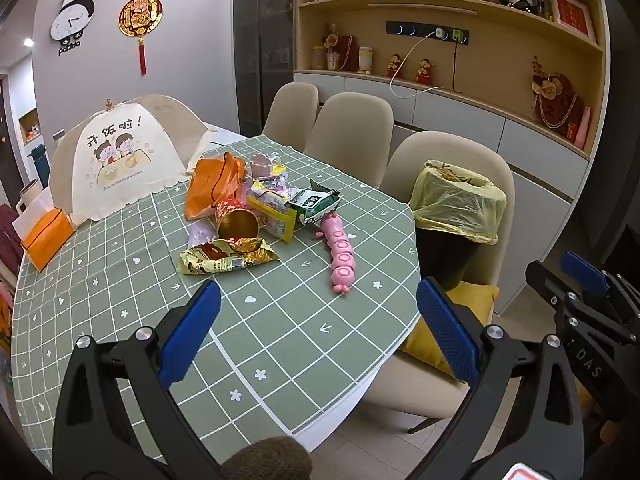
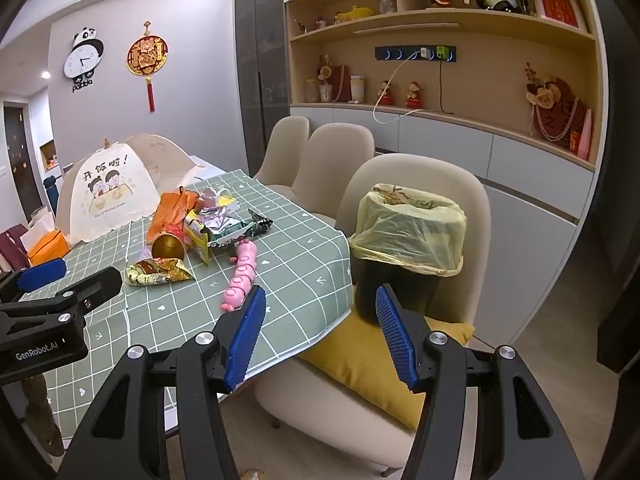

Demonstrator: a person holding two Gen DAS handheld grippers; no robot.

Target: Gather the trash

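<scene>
Partly buried under the heap of crumpled snack wrappers [image 1: 276, 200]: a gold metallic cup [image 1: 238, 224]. Inside of the black bin with yellow plastic liner [image 2: 408, 236] hidden by its rim. Print on the green-and-white packet [image 1: 316, 202] too small to read.

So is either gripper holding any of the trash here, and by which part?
Nothing is held. The left gripper and right gripper are both open and empty, short of the wrappers on the table.
</scene>
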